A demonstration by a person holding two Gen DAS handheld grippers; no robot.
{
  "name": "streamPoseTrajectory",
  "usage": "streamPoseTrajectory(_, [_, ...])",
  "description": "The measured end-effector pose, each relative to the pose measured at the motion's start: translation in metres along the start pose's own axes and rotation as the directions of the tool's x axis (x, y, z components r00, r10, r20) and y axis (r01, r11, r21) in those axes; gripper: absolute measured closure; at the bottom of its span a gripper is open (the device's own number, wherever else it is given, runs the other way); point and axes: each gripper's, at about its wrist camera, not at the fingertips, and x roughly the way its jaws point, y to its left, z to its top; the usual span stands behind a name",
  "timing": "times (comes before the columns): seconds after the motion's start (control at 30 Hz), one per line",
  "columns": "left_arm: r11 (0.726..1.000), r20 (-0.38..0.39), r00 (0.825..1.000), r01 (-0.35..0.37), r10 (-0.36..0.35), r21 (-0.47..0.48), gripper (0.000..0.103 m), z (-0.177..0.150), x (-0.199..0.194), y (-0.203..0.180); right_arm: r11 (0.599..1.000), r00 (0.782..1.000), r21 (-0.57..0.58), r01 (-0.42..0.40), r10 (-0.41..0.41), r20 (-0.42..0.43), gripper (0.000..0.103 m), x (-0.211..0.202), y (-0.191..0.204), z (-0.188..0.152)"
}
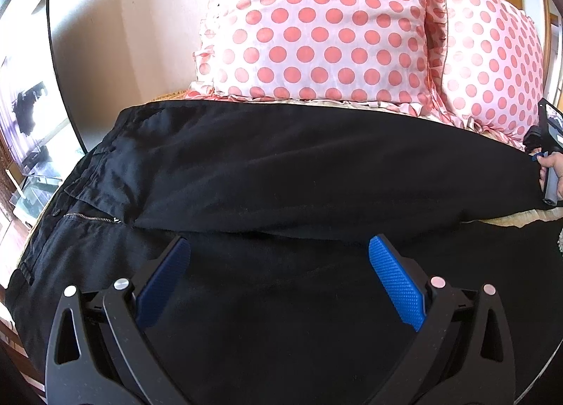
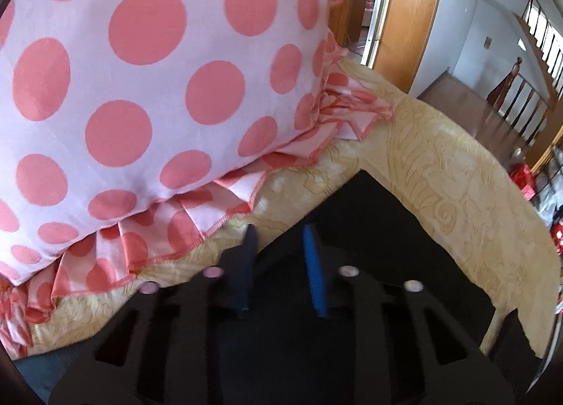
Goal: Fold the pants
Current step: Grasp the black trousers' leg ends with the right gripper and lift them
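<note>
Black pants (image 1: 281, 173) lie flat across the bed, with the waistband and zipper (image 1: 91, 218) at the left and the legs running right. My left gripper (image 1: 278, 254) is open, its blue pads wide apart just above the near leg. My right gripper (image 2: 279, 239) is over the far leg's hem (image 2: 369, 215). Its jaws stand a narrow gap apart over the black cloth, and I cannot tell whether cloth is between them. The right gripper also shows at the right edge of the left wrist view (image 1: 547, 159), at the leg's end.
Two white pillows with pink dots (image 1: 316, 25) (image 2: 140, 88) stand along the back of the bed, close to the pants' far edge. A cream patterned bedspread (image 2: 440, 159) lies under the pants. Past the bed's right side are a wooden door (image 2: 404, 11) and a stair railing.
</note>
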Motion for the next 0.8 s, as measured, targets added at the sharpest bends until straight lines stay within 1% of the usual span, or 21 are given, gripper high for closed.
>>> streamPoseTrajectory(0.03, [1.0, -0.001, 1.0, 0.0, 0.0, -0.002, 0.002, -0.001, -0.001, 0.001, 1.0, 1.0, 0.015, -0.008, 0.008, 0.001, 0.09, -0.003, -0.004, -0.002])
streamPoseTrajectory(0.07, [1.0, 0.0, 1.0, 0.001, -0.001, -0.004, 0.002, -0.001, -0.002, 0.002, 0.999, 1.0, 0.039, -0.03, 0.03, -0.001, 0.094, -0.004, -0.008, -0.001])
streamPoseTrajectory(0.17, [1.0, 0.007, 1.0, 0.001, -0.001, -0.008, 0.002, -0.003, -0.007, 0.004, 0.991, 0.996, 0.097, -0.093, 0.094, 0.0, 0.1, -0.011, -0.022, -0.006])
streamPoseTrajectory(0.27, [1.0, 0.02, 1.0, 0.002, -0.002, -0.01, 0.002, -0.004, -0.015, 0.006, 0.982, 0.988, 0.114, -0.149, 0.145, 0.041, 0.101, -0.032, -0.032, -0.016])
streamPoseTrajectory(0.33, [1.0, 0.03, 1.0, 0.002, -0.002, -0.01, 0.002, -0.005, -0.021, 0.006, 0.972, 0.978, 0.123, -0.201, 0.192, 0.082, 0.101, -0.046, -0.047, -0.025])
streamPoseTrajectory(0.47, [1.0, 0.048, 0.999, 0.011, -0.01, -0.015, 0.002, -0.009, -0.033, 0.007, 0.947, 0.946, 0.124, -0.298, 0.276, 0.168, 0.101, -0.086, -0.076, -0.048])
streamPoseTrajectory(0.53, [1.0, 0.058, 0.998, 0.013, -0.012, -0.017, 0.002, -0.011, -0.04, 0.007, 0.934, 0.931, 0.119, -0.337, 0.312, 0.191, 0.101, -0.1, -0.091, -0.058])
streamPoseTrajectory(0.63, [1.0, 0.068, 0.997, 0.023, -0.022, -0.019, 0.002, -0.013, -0.048, 0.007, 0.91, 0.903, 0.114, -0.398, 0.367, 0.225, 0.101, -0.12, -0.117, -0.085])
streamPoseTrajectory(0.67, [1.0, 0.074, 0.997, 0.025, -0.024, -0.018, 0.002, -0.014, -0.05, 0.006, 0.899, 0.893, 0.118, -0.421, 0.387, 0.23, 0.101, -0.129, -0.127, -0.101])
streamPoseTrajectory(0.7, [1.0, 0.078, 0.997, 0.026, -0.024, -0.017, 0.002, -0.015, -0.053, 0.006, 0.892, 0.888, 0.127, -0.434, 0.399, 0.228, 0.101, -0.134, -0.134, -0.112])
streamPoseTrajectory(0.8, [1.0, 0.089, 0.996, 0.025, -0.023, -0.013, 0.002, -0.016, -0.058, 0.005, 0.861, 0.873, 0.171, -0.478, 0.445, 0.199, 0.101, -0.136, -0.161, -0.149])
